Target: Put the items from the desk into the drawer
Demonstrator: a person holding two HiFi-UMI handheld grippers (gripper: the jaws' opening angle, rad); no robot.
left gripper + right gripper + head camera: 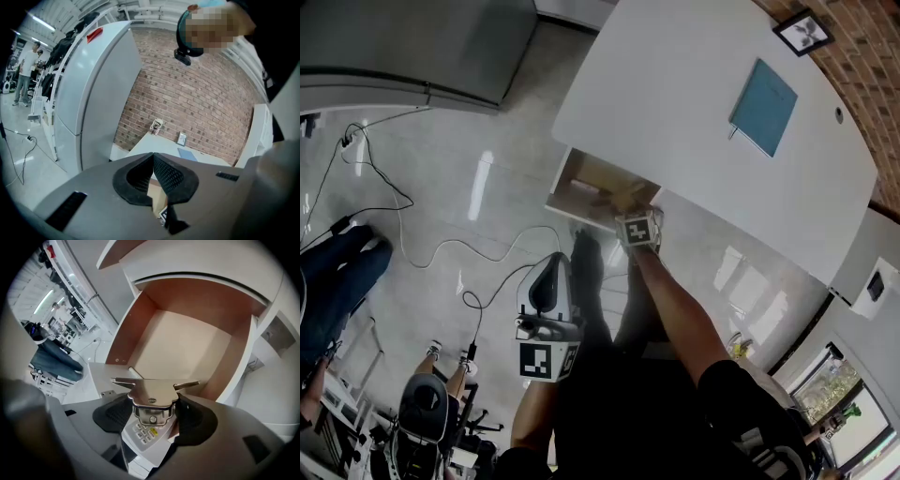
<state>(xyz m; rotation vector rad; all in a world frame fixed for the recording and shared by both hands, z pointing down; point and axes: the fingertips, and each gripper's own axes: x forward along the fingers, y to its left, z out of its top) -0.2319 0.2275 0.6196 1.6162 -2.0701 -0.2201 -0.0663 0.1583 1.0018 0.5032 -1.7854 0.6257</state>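
Drop-off: the right hand-held gripper point(152, 408) holds a clipboard point(152, 389) over the open drawer point(187, 352).

Its jaws are clamped on the clipboard's sides just below the metal clip, with a keypad point(142, 431) showing underneath. It points steeply down at the drawer's bare floor, and the clipboard seems not yet to rest there. The left hand-held gripper point(153, 174) hangs low by the person's body, jaws pressed together on nothing. The next move calls for lowering the clipboard flat inside the drawer's walls, parting the jaws, then lifting clear without snagging the clip. On the worktop point(675, 84) lie a notebook point(763, 106) and a frame point(803, 32), so the task looks only partway done.
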